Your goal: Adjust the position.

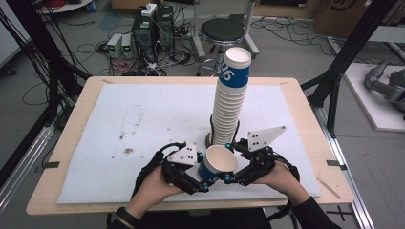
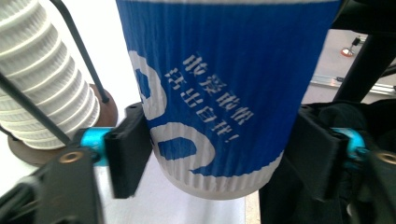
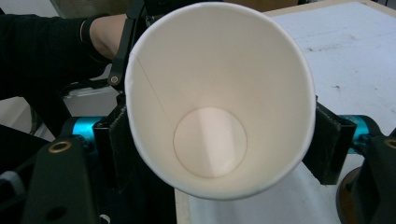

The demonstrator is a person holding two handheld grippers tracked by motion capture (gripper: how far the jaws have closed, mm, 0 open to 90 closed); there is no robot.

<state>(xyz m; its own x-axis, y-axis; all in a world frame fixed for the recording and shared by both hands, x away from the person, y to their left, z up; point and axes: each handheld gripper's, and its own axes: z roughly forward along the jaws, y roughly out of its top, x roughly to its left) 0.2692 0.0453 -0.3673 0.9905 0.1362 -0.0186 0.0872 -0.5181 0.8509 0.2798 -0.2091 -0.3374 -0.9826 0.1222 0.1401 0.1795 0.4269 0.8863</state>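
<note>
Cup (image 1: 217,163) low over bench (image 1: 296,102), in front of cup stack (image 1: 230,105) | left gripper (image 2: 219,154) jaws clamp its lower wall | right gripper (image 3: 219,140) jaws flank rim, contact unclear | advice: secure right grip before left lets go; squeeze lightly.

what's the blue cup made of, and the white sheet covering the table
Blue cup: looks like paper, with a matte, finely ribbed blue-and-white printed sleeve and a smooth white lining showing a straight side seam. White sheet: probably foam board or a soft mat, since it is matte, faintly textured and scuffed with dark marks; its exact material is unclear. It lies on a light wood-look table.
</note>
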